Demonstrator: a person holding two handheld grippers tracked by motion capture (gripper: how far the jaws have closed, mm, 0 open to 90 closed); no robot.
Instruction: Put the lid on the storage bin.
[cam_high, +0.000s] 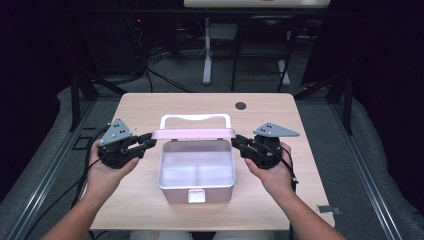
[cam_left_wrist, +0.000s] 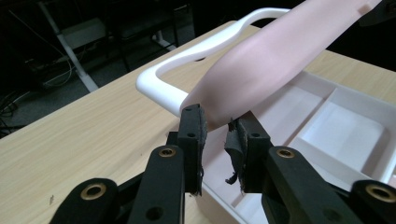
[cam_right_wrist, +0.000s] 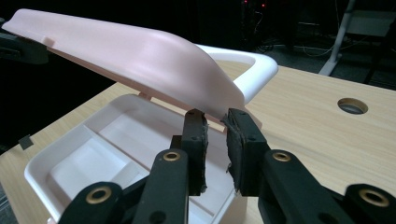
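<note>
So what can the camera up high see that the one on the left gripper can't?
The high view takes in the person's hands, the right gripper, the whole table and the box's front clasp. The left gripper view alone shows its own pads right at the pink lid's corner. Both show the lid, white handle and divided box.

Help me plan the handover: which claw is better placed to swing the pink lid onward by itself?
Neither clearly; slightly the left claw. Its pads straddle the pink lid's corner, while the right claw sits just under its corner. Both stand equally at the open box's back corners.
</note>
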